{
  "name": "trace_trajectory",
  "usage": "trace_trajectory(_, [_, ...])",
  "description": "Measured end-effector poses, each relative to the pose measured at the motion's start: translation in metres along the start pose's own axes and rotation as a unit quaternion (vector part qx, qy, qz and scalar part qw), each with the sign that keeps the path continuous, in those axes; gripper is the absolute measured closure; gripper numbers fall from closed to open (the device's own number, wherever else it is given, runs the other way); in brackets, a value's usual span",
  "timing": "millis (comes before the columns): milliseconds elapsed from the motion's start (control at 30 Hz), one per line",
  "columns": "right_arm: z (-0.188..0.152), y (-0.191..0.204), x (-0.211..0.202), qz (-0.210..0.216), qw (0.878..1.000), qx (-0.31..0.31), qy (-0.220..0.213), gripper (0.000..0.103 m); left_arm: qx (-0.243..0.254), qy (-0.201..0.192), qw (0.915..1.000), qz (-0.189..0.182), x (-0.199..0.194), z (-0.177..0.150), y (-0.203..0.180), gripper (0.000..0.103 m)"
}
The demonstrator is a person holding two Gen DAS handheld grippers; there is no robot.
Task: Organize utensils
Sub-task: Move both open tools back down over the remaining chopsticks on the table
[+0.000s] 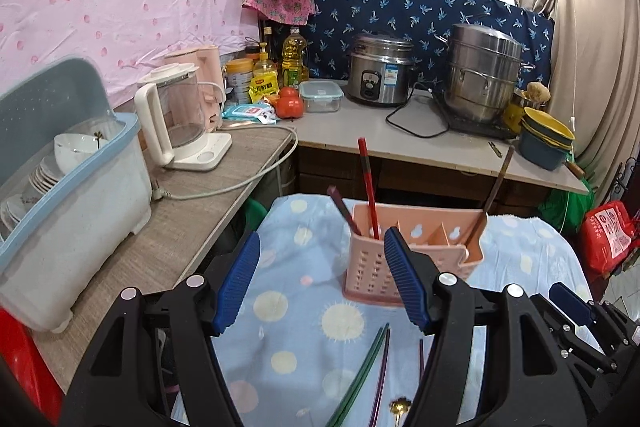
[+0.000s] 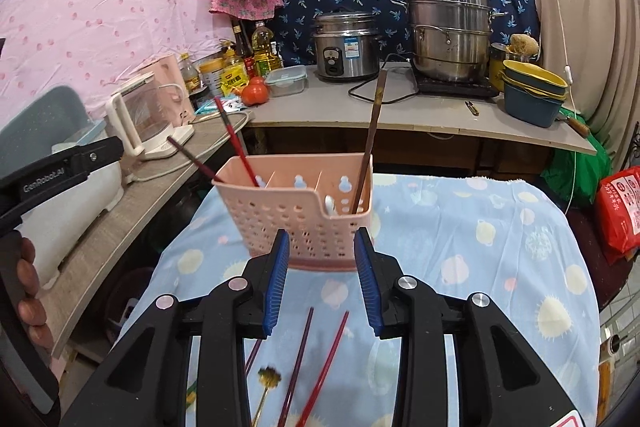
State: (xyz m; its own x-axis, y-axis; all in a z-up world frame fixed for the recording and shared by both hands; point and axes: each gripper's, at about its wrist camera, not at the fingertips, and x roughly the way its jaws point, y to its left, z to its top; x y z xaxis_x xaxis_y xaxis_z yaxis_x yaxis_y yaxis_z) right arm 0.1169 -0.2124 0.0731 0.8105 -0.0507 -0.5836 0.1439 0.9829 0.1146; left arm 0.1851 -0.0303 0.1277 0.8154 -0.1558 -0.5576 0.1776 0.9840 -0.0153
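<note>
A pink perforated utensil holder (image 1: 372,259) (image 2: 296,215) stands on the blue patterned cloth (image 2: 460,247). It holds a red chopstick (image 2: 236,143), a dark chopstick (image 2: 190,159) and a brown one (image 2: 370,143). Loose chopsticks lie on the cloth: green (image 1: 360,375) and purple (image 1: 380,379) in the left wrist view, purple (image 2: 298,359) and red (image 2: 324,363) in the right. A gold-ended utensil (image 2: 268,377) lies beside them. My left gripper (image 1: 322,279) is open and empty above the cloth. My right gripper (image 2: 322,275) is open and empty just before the holder.
A dish rack with bowls (image 1: 68,187) and a kettle (image 1: 176,115) stand on the left counter. A rice cooker (image 2: 346,45), steamer pot (image 2: 450,31), stacked bowls (image 2: 532,91), bottles and tomatoes (image 2: 256,93) stand on the back counter. A red bag (image 2: 620,211) is at the right.
</note>
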Motion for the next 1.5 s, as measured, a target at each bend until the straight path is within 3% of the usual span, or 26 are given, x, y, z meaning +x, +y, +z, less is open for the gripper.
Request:
trace_trajectory(467, [-0.063,0.021,-0.03,0.002,0.999,-0.012,0.032,0.07,0.004,0.041,0.9991,0.007,-0.017,-0.06,0.014,0.042])
trace_trajectory(1033, [-0.172,0.015,-0.021,-0.013,0.991,-0.001,0.131,0.07,0.026,0.155,0.9873,0.024,0.005,-0.185,0.023,0.042])
trace_trajectory(1500, [-0.201,0.016,-0.014,-0.011,0.988,0.015,0.152,0.07,0.026,0.186,0.9818,0.026,0.011,-0.227,0.031,0.043])
